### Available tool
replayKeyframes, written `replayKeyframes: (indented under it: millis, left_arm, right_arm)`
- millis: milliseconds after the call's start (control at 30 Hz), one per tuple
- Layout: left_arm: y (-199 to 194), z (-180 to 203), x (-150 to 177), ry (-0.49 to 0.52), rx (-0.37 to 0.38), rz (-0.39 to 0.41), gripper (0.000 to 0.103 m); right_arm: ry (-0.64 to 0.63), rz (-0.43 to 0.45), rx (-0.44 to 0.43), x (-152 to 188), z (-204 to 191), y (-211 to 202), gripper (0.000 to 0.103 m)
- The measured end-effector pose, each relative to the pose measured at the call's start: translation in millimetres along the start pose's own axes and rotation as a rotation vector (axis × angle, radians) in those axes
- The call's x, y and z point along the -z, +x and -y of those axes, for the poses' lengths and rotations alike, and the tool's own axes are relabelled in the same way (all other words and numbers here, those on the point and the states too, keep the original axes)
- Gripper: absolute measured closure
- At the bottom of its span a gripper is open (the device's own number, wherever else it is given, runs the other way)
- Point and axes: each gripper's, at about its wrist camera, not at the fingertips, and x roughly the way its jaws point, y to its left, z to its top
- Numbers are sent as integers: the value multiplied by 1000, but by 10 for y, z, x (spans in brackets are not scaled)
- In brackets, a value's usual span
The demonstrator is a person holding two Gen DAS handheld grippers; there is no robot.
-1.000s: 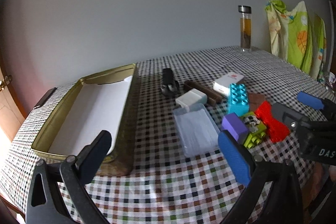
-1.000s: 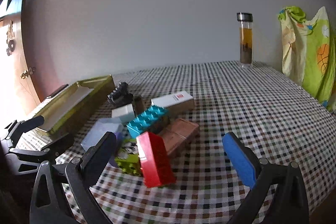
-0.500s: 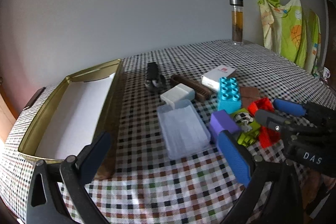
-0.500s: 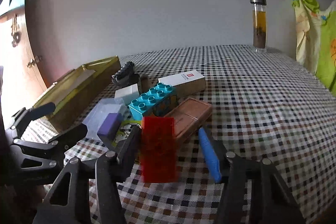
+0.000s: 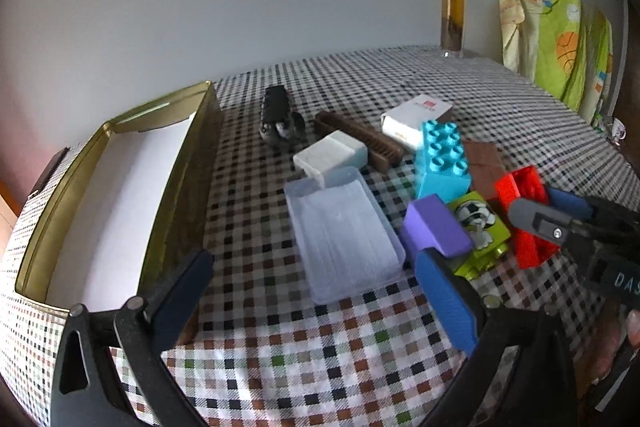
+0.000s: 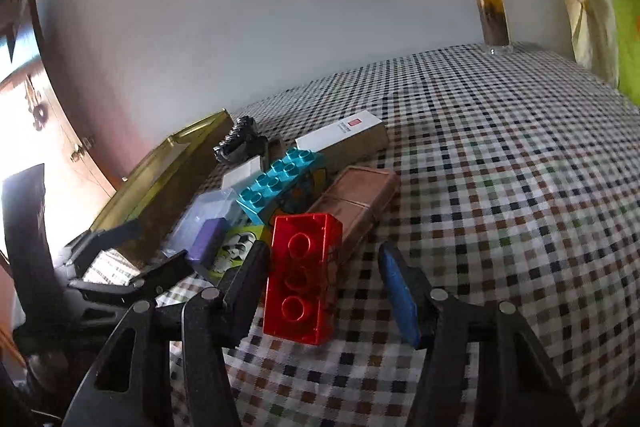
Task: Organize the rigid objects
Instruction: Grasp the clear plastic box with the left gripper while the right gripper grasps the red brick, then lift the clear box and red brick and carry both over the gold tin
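While lying flat, red brick point(image 6: 302, 277) sits between right tongs point(image 6: 322, 293).

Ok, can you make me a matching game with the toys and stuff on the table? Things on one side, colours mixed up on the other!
Things:
1. big studded brick
2. brick between the right claw's fingers
3. small block by the clear plastic box
4. open tin

Colours:
A. gold
B. purple
C. turquoise
D. red

Pairs: 1-C, 2-D, 3-B, 4-A
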Motion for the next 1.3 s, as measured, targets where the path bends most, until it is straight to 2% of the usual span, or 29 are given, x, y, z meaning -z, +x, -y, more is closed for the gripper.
replayKeyframes:
  millis: [100, 200, 267, 367, 433, 533, 700, 933, 1300]
  left_arm:
    - [29, 48, -14, 20, -15, -9, 1]
    - [82, 60, -40, 28, -14, -22, 15]
    - [133, 54, -54, 26, 5, -49, 22]
    - [172, 11, -61, 7, 46, -79, 26]
    - [170, -7, -53, -3, 62, -79, 37]
    - [150, 7, -36, 9, 74, -71, 48]
    - [133, -24, -26, 1, 74, -66, 49]
    - [113, -83, -25, -25, 76, -44, 49]
    - [-16, -100, -28, -32, 37, 59, 49]
  right_arm:
    - [-37, -22, 28, 17, -57, 42, 45]
    - [-99, -29, 71, 22, -139, 73, 52]
    - [-116, -31, 80, 30, -129, 70, 67]
    - [-115, -30, 53, 34, -82, 39, 67]
    - [-114, -28, 44, 20, -88, 49, 67]
    - [-132, -18, 62, 29, -131, 45, 67]
    - [-169, 8, 93, 45, -203, 27, 67]
    - [-163, 45, 76, 25, -204, 10, 67]
    - [-160, 70, 88, 35, -224, -19, 67]
